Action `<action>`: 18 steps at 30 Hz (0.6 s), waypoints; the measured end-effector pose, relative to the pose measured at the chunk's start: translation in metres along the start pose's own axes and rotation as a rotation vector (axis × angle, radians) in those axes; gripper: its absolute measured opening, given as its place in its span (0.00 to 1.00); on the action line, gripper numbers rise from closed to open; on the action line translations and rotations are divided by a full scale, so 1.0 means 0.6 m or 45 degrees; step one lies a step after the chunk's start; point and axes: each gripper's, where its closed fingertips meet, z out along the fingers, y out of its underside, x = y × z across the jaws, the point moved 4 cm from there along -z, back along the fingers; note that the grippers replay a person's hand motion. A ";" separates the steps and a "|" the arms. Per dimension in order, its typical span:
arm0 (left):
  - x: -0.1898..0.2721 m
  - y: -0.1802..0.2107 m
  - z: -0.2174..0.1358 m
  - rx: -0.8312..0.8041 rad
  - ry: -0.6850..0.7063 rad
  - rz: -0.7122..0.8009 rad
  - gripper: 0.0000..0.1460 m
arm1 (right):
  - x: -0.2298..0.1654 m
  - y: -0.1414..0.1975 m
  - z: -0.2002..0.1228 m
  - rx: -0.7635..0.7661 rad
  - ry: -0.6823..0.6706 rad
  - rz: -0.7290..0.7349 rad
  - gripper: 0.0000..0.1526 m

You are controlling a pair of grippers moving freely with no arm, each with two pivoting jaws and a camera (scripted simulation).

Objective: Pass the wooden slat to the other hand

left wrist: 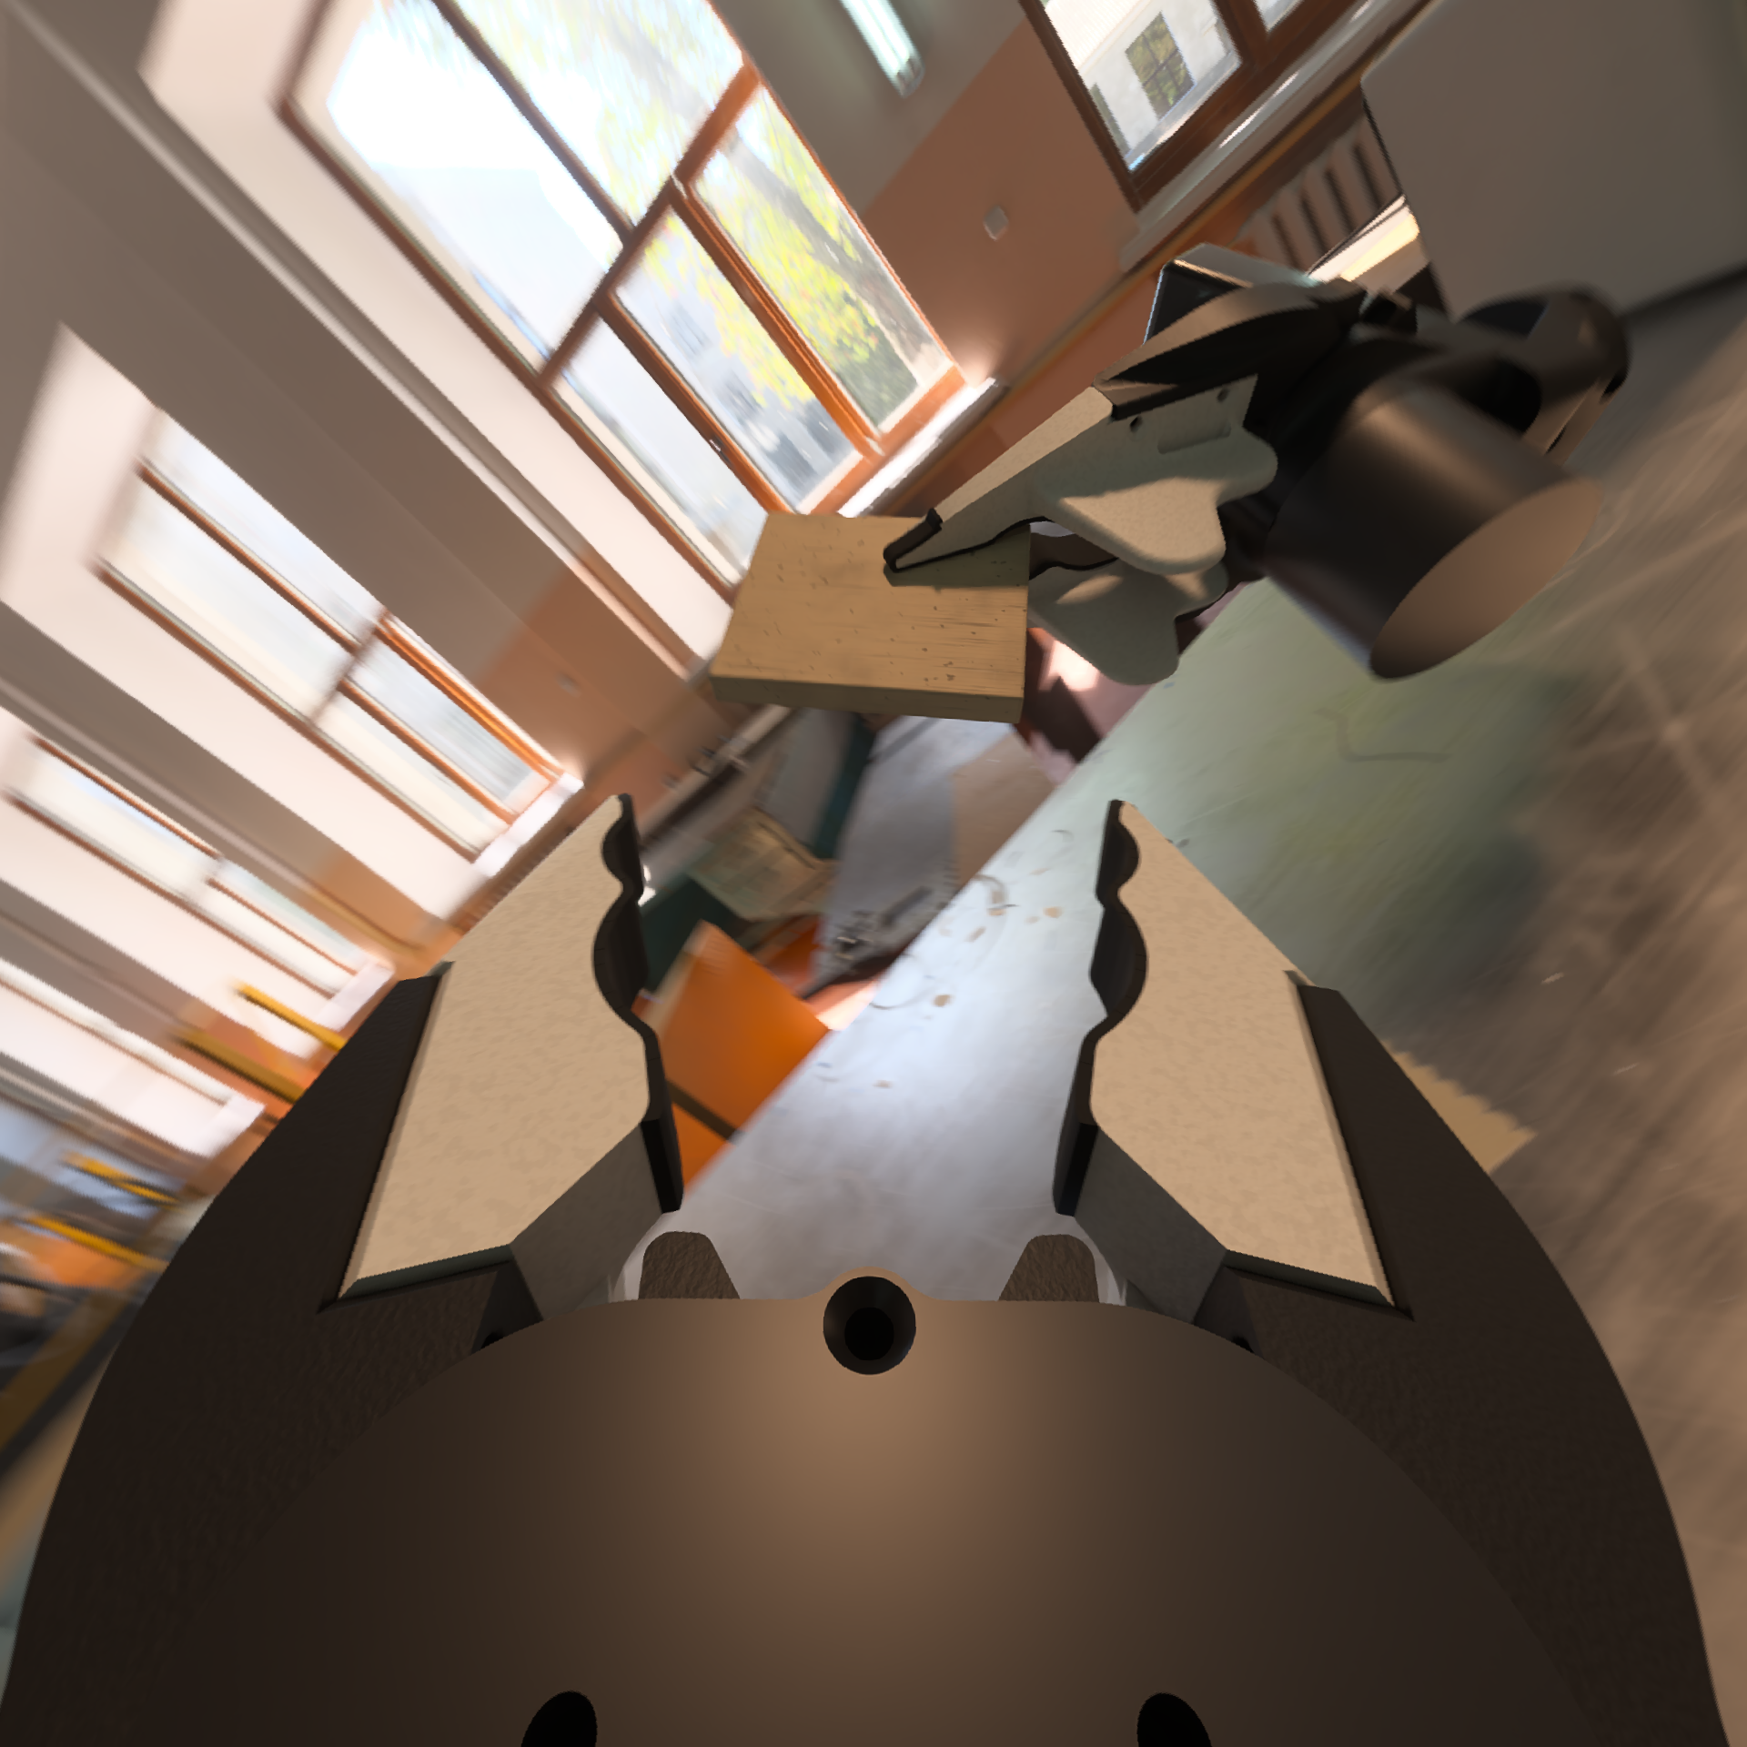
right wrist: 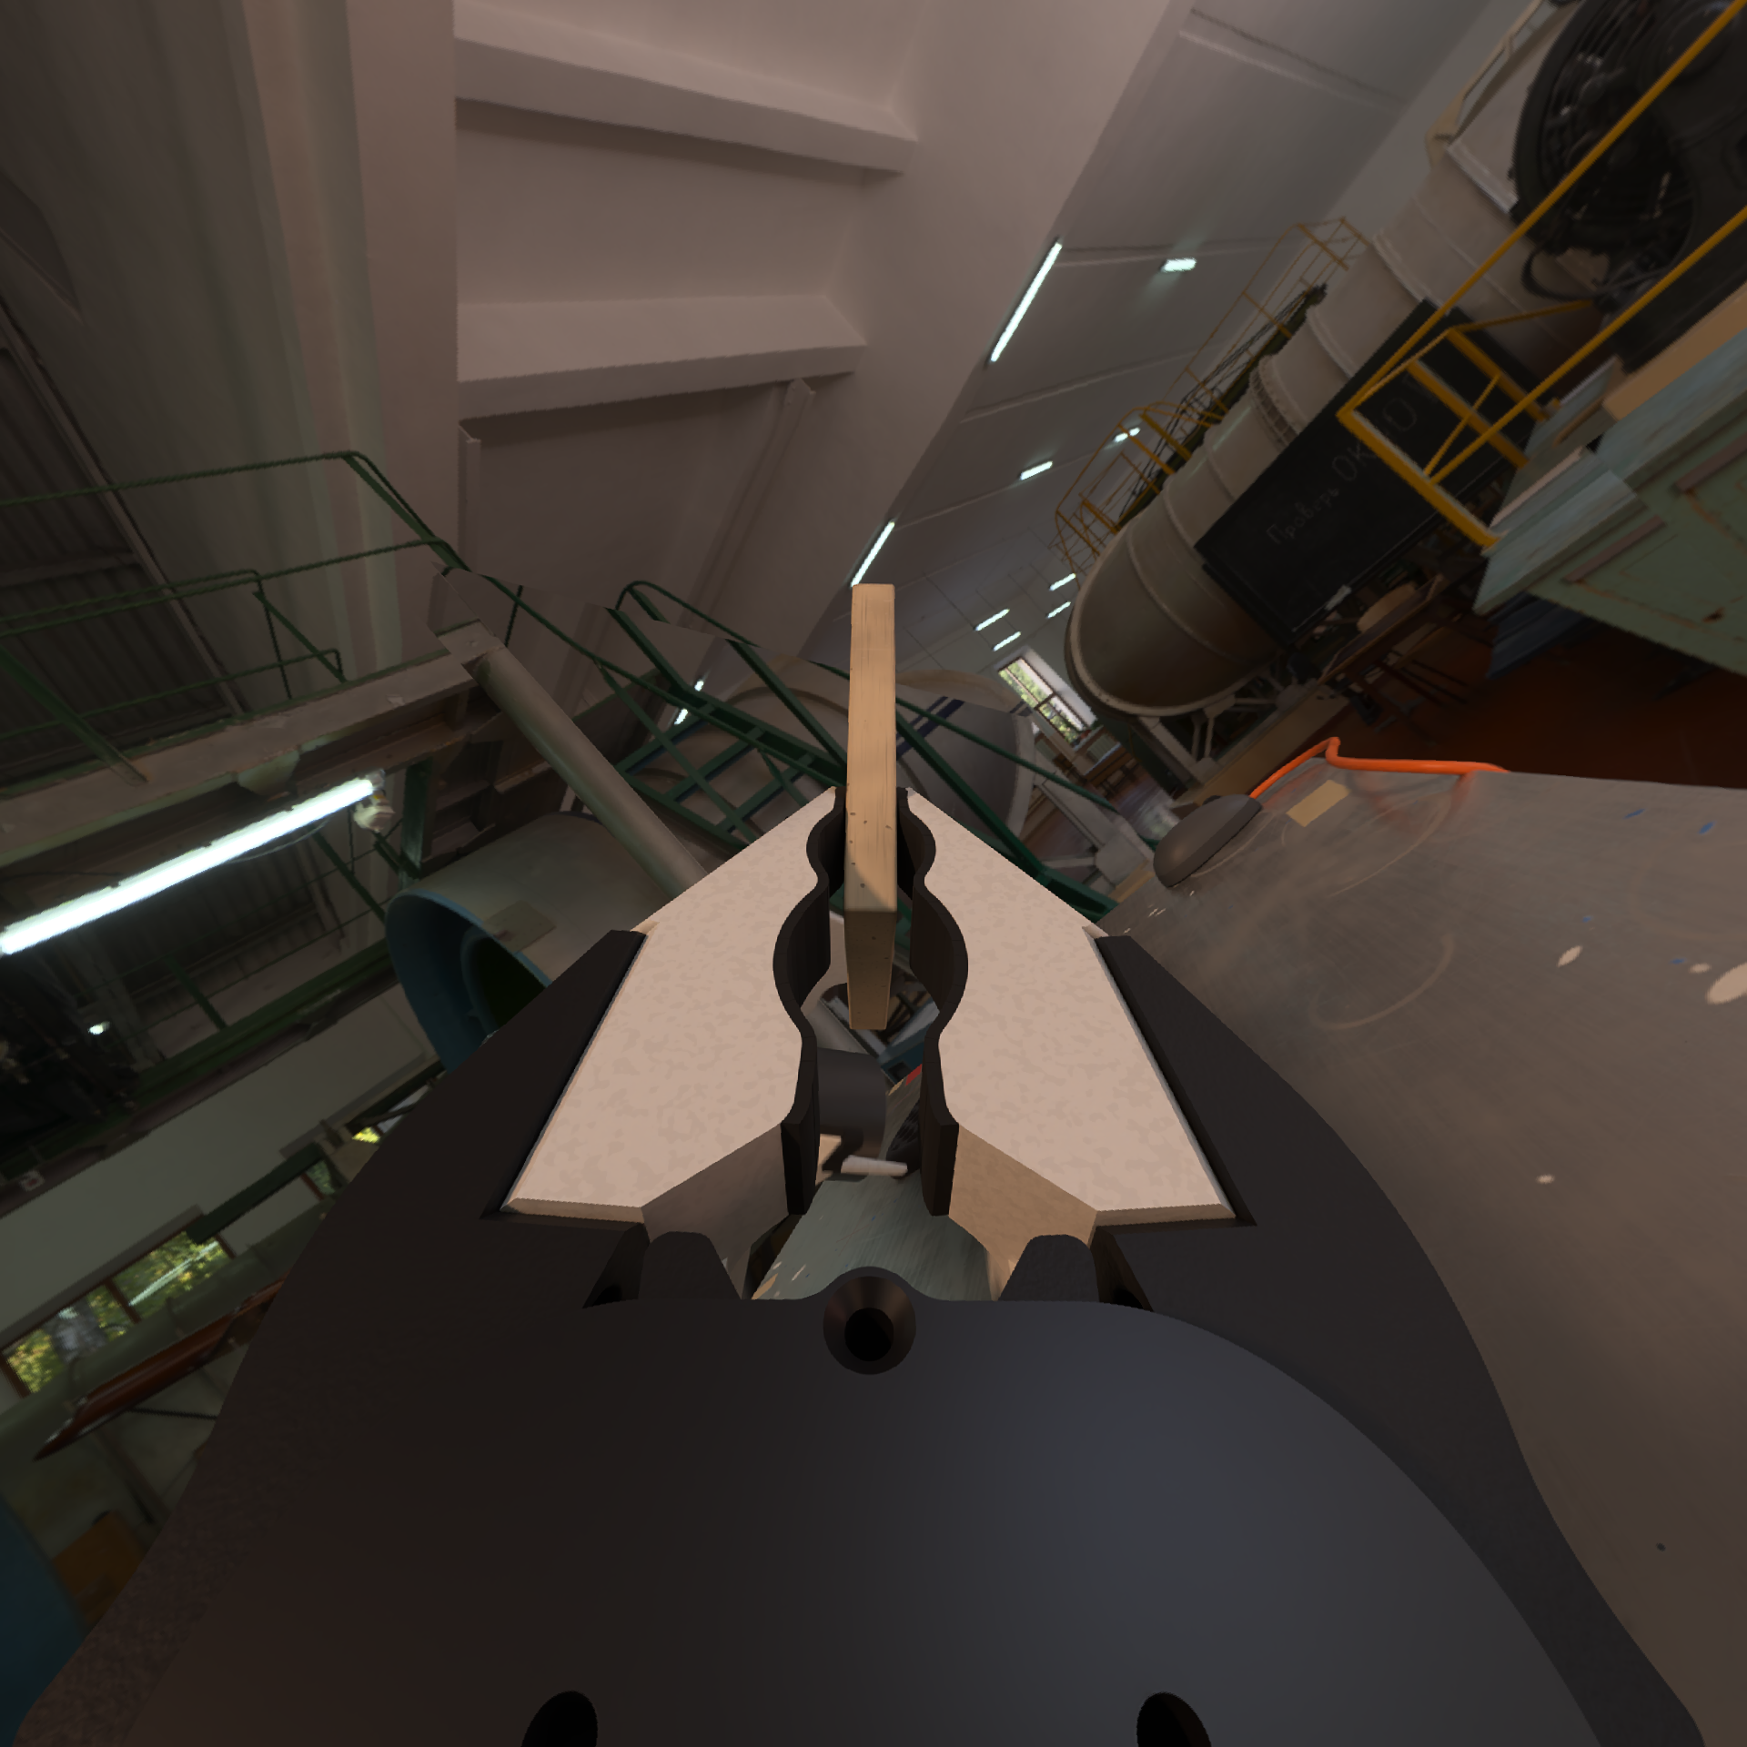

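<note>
The wooden slat is a light, flat board held in the air, ahead of and above my left gripper. My left gripper is open and empty, its fingers wide apart and short of the slat. My right gripper comes in from the upper right and is shut on the slat's right part. In the right wrist view the slat shows edge-on, upright, clamped between the fingertips of my right gripper.
A grey tabletop lies to the right below my right gripper, with an orange cable at its far edge. Windows, orange boxes and hall machinery are far background.
</note>
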 end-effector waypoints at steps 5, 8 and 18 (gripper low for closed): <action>0.006 0.020 0.022 -0.101 0.036 -0.256 0.94 | 0.005 0.014 0.006 -0.083 0.045 -0.002 0.06; 0.017 0.021 0.027 -0.121 0.036 -0.182 0.95 | 0.009 0.026 0.010 -0.146 0.082 -0.010 0.06; 0.025 0.031 0.034 -0.181 -0.027 -0.135 0.77 | 0.013 0.053 0.018 -0.239 0.081 0.051 0.06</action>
